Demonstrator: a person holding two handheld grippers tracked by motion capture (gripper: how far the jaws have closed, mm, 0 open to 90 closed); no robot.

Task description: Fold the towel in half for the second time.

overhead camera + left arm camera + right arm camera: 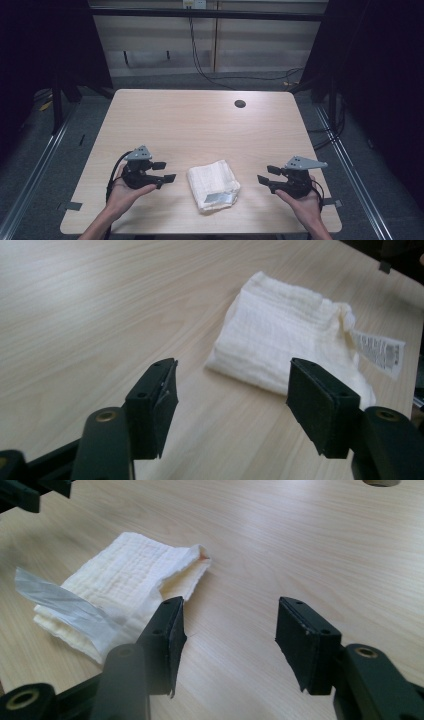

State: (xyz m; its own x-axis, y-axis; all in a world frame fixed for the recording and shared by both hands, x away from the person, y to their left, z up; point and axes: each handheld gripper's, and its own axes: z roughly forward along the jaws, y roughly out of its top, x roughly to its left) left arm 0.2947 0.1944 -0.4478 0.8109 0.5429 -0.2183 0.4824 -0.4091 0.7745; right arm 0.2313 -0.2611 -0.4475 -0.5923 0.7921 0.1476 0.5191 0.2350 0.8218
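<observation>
A folded cream-white cotton cloth (pixel 213 184) with a printed care label (pixel 218 198) lies on the pale wood-grain tabletop (pixel 200 125), near its front edge, between the two hand-held tools. The left black tongs (pixel 167 171) sit just to the cloth's left, jaws spread wide and holding nothing. The right black tongs (pixel 265 175) sit to its right, a little apart, jaws likewise wide and empty. A round dark cable hole (pixel 240 104) sits near the tabletop's far edge.
</observation>
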